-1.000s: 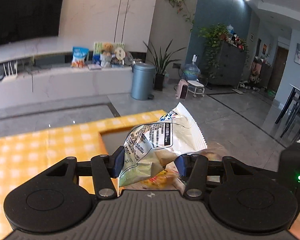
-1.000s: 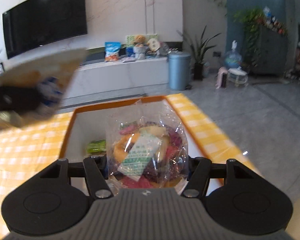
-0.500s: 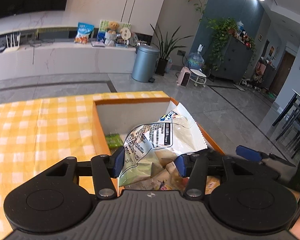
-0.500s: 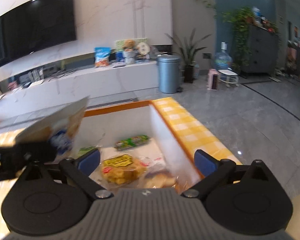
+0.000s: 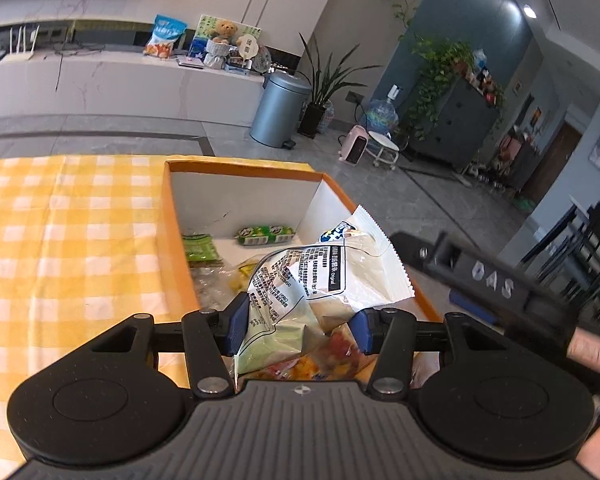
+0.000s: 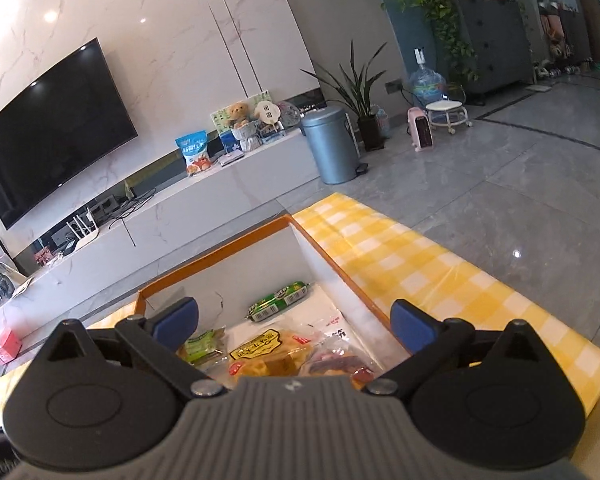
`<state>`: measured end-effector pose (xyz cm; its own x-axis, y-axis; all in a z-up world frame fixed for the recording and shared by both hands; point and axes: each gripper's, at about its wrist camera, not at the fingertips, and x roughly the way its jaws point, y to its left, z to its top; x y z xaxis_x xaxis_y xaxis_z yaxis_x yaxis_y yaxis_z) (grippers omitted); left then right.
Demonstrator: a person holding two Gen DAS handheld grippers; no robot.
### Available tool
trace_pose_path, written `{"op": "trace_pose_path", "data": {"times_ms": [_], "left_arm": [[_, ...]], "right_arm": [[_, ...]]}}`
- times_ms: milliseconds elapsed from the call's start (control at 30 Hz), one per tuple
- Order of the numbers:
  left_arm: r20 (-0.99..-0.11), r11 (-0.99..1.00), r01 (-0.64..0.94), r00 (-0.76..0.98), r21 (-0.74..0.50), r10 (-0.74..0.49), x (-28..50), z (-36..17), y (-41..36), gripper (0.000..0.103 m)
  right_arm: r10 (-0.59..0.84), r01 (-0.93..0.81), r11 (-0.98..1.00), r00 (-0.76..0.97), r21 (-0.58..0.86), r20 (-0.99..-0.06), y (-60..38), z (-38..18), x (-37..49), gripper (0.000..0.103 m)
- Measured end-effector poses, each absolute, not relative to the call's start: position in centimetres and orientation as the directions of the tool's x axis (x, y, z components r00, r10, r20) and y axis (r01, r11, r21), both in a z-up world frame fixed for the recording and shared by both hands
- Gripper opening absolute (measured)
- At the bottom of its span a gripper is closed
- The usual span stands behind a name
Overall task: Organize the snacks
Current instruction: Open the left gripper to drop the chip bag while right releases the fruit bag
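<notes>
several packets are already laid in the orange box (image 6: 220, 254), among them a green sausage stick (image 6: 280, 300) and a yellow-labelled pack (image 6: 260, 350). the right gripper (image 6: 294, 322) is held over them with its jaws spread wide and nothing between them. one white snack bag (image 5: 320, 276) is left pinched in the left gripper (image 5: 298, 326) above the box, not yet released.

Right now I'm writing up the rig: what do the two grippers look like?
Both match: the left gripper and right gripper have matte black linkage arms, round black side discs, a ribbed grey body and blue pads. The right gripper's side reads "DAS" in the left view.
</notes>
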<state>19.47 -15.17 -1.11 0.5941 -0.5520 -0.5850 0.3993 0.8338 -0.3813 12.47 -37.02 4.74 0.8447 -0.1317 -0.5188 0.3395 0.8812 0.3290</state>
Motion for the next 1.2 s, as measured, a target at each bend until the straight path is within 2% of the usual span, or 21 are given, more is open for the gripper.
{"op": "trace_pose_path", "data": {"times_ms": [133,233,300,333,367,467,567,767,833,1033,1200], "left_arm": [[-0.573,0.848,0.395,0.626,-0.352,-0.529,20.2,-1.0,-16.2,0.059],[-0.604,0.856,0.336,0.608,-0.393,-0.516,20.9,-2.1,-16.6,0.063],[-0.619,0.865,0.301,0.607,-0.401,-0.498,21.2,-2.7,-16.7,0.081],[-0.622,0.877,0.296,0.621,-0.378,-0.477,21.2,-2.8,-16.9,0.096],[-0.615,0.893,0.294,0.648,-0.340,-0.448,20.9,-2.8,-17.1,0.099],[-0.604,0.928,0.309,0.706,-0.206,-0.369,19.8,-2.6,-17.9,0.099],[-0.609,0.936,0.321,0.717,-0.142,-0.339,18.9,-2.3,-18.1,0.099],[-0.644,0.943,0.286,0.692,-0.170,-0.326,18.6,0.2,-17.2,0.099],[-0.668,0.951,0.272,0.683,-0.144,-0.296,18.5,1.6,-17.1,0.099],[-0.602,0.959,0.274,0.756,-0.065,-0.257,15.0,4.3,-16.1,0.099],[-0.606,0.975,0.216,0.771,-0.044,-0.198,11.6,4.3,-15.7,0.099]], "right_arm": [[-0.142,0.356,0.871,0.842,0.339,-0.521,-37.3,4.7,12.3,0.099],[-0.162,0.386,0.858,0.829,0.339,-0.535,-37.9,4.4,12.4,0.099],[-0.149,0.377,0.857,0.834,0.351,-0.532,-38.1,4.5,12.3,0.099],[-0.140,0.368,0.858,0.839,0.359,-0.526,-38.0,4.6,12.2,0.099],[-0.132,0.359,0.860,0.844,0.364,-0.520,-38.0,4.6,12.1,0.099],[-0.124,0.339,0.872,0.850,0.352,-0.512,-37.7,4.9,12.1,0.099],[-0.129,0.340,0.881,0.842,0.329,-0.524,-37.4,4.8,12.3,0.099],[-0.107,0.322,0.882,0.848,0.344,-0.519,-36.9,5.6,11.9,0.099],[-0.087,0.311,0.880,0.849,0.360,-0.521,-36.5,6.2,11.8,0.099],[-0.113,0.310,0.896,0.852,0.319,-0.511,-35.3,9.5,9.4,0.100],[-0.126,0.333,0.909,0.794,0.251,-0.595,-34.7,11.0,6.8,0.100]]}}
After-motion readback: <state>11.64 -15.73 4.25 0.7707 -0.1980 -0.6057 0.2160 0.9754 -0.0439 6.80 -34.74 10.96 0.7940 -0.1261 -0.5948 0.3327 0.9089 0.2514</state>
